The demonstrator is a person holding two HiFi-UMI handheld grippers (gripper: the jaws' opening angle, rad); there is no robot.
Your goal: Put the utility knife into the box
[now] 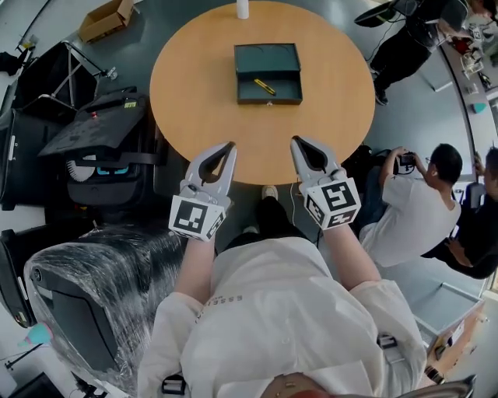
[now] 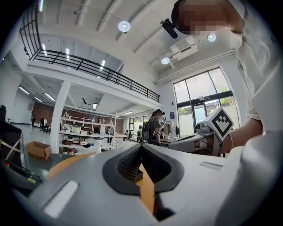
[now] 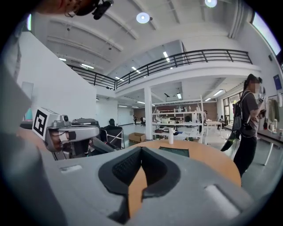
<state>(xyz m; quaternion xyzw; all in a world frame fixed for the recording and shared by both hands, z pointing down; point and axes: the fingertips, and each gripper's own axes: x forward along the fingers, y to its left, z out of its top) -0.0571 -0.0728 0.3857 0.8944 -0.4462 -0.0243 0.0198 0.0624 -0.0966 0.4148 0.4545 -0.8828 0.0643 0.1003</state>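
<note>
A dark green box (image 1: 268,73) lies open in the middle of the round wooden table (image 1: 194,85), and the box (image 3: 174,151) shows small in the right gripper view. A yellow utility knife (image 1: 264,86) lies inside it, in the near compartment. My left gripper (image 1: 230,146) hovers over the table's near edge, jaws shut with nothing between them. To its right, my right gripper (image 1: 296,141) hangs at the same edge, also shut and empty. In each gripper view the closed jaw tips meet: left gripper (image 2: 141,145), right gripper (image 3: 141,149).
A white bottle (image 1: 242,8) stands at the table's far edge. A cardboard box (image 1: 106,19) sits on the floor at far left. Black cases and a wrapped chair (image 1: 93,288) crowd the left. People (image 1: 412,202) sit and stand at the right.
</note>
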